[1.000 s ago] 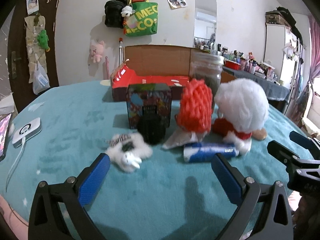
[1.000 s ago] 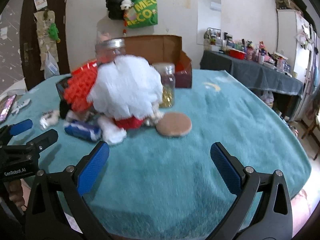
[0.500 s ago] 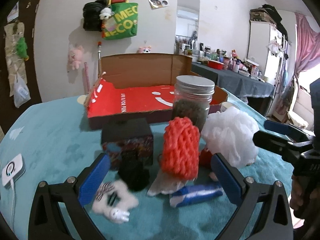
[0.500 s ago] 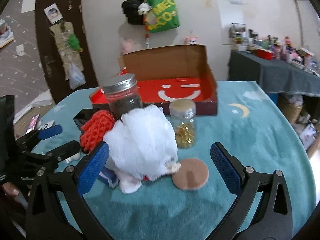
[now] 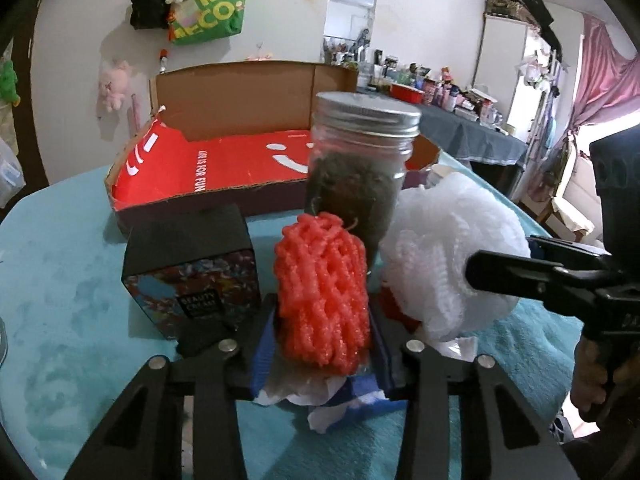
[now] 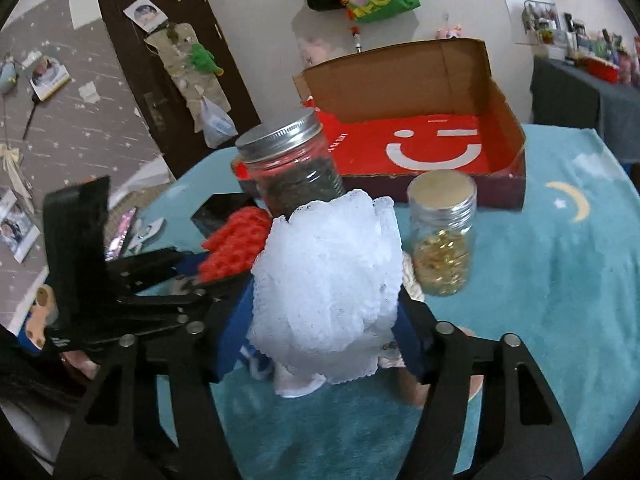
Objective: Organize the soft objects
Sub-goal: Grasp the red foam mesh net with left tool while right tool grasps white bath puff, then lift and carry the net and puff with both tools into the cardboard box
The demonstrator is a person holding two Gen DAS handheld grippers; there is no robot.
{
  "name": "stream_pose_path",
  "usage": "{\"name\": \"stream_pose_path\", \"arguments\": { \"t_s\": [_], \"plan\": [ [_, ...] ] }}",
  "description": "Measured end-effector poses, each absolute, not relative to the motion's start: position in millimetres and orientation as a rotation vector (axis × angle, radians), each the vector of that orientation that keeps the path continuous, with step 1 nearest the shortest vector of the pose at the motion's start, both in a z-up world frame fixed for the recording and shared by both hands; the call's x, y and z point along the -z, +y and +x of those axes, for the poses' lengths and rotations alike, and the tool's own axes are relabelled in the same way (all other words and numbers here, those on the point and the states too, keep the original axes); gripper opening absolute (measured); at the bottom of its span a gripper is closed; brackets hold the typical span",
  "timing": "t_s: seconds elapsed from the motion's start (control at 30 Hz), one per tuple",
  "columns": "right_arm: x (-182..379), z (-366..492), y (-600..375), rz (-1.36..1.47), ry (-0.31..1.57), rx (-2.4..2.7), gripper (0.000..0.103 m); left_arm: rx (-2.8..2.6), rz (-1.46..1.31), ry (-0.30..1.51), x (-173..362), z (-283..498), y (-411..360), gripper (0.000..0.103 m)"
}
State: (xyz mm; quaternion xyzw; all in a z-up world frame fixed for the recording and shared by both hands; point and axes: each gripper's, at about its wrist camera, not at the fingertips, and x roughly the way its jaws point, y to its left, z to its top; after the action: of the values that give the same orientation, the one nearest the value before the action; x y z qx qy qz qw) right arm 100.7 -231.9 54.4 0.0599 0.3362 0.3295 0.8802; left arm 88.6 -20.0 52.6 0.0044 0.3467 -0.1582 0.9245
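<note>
Left gripper (image 5: 322,344): both blue pads pressed against the sides of an orange foam net sleeve (image 5: 322,292), which stands upright between them. White crumpled tissue (image 5: 316,394) shows under the sleeve, at the base of the fingers.

Right gripper (image 6: 324,332): blue pads closed in on a white mesh bath pouf (image 6: 328,284), gripping it on both flanks. The pouf fills the gap between the fingers.

Landmark: the tall glass jar with a metal screw lid (image 5: 360,168), holding dark contents. The orange sleeve sits directly in front of this jar, touching or nearly so; contact cannot be confirmed. The pouf sits just to the jar's right. A black printed carton marked "BEAUTY CREAM" (image 5: 192,268) stands to the jar's left, just beside the sleeve. An open cardboard box with a red lining and white smiley print (image 6: 432,140) lies behind the jar. A smaller jar of golden contents (image 6: 442,240) stands to the right of the tall jar, near the pouf.

All items rest on a teal towelling cover (image 6: 552,280).
</note>
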Motion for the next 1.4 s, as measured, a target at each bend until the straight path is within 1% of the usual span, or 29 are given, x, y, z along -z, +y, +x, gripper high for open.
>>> {"name": "stream_pose_path", "arguments": {
  "t_s": [0.03,0.13,0.33,0.63,0.93,1.2,1.4],
  "plan": [
    [-54.8,98.3,-232.1,0.130,0.691,-0.690,0.048,0.328,0.013,0.706,-53.7,87.0,-20.1,0.042],
    [-57.4,89.0,-231.0,0.122,0.657,-0.671,0.041,0.335,0.013,0.688,-57.1,79.8,-21.2,0.042],
    [-67.9,67.0,-227.1,0.089,0.589,-0.627,0.035,0.326,0.010,0.674,-65.4,73.9,-14.0,0.041],
    [-88.4,44.4,-232.8,0.091,0.503,-0.589,0.034,0.308,0.002,0.654,-78.3,64.1,0.2,0.041],
    [-115.8,43.9,-247.0,0.104,0.438,-0.574,0.034,0.275,0.023,0.593,-109.4,63.9,13.1,0.041],
    [-159.0,69.7,-248.0,0.033,0.364,-0.578,0.034,0.322,0.056,0.573,-157.0,102.8,27.4,0.041],
    [-193.4,109.7,-239.7,-0.008,0.372,-0.630,0.034,0.363,0.123,0.607,-181.5,147.1,25.9,0.041]
  ]
}}
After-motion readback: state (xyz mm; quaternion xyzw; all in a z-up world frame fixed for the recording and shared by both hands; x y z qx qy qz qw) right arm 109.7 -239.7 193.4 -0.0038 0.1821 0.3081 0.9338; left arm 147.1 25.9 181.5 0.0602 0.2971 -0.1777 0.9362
